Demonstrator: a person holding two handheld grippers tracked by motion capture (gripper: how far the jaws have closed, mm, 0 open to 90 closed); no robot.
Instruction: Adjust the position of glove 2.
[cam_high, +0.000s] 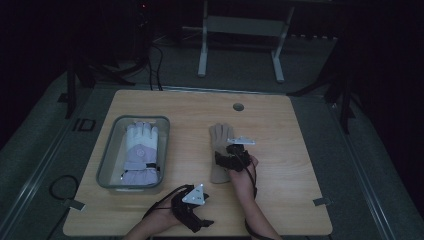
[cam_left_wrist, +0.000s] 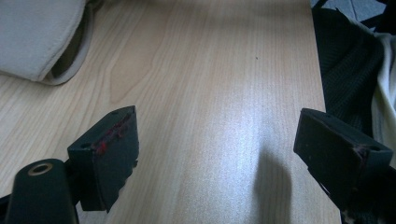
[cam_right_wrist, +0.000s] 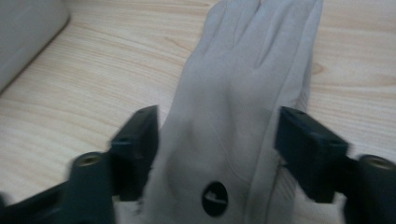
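A beige glove (cam_right_wrist: 238, 107) with a small round black badge near its cuff lies flat near the middle of the tabletop (cam_high: 280, 130), fingers pointing toward the far edge. The right claw (cam_right_wrist: 217, 140) sits low over its cuff end with jaws spread wide to either side of the fabric, not pinching it, while the left claw (cam_left_wrist: 217, 154) hangs wide and empty near the near edge. The pale wooden tabletop also carries a grey bin (cam_high: 107, 160) toward its left edge holding a white and lilac glove (cam_high: 141, 152), and the room around is dim.
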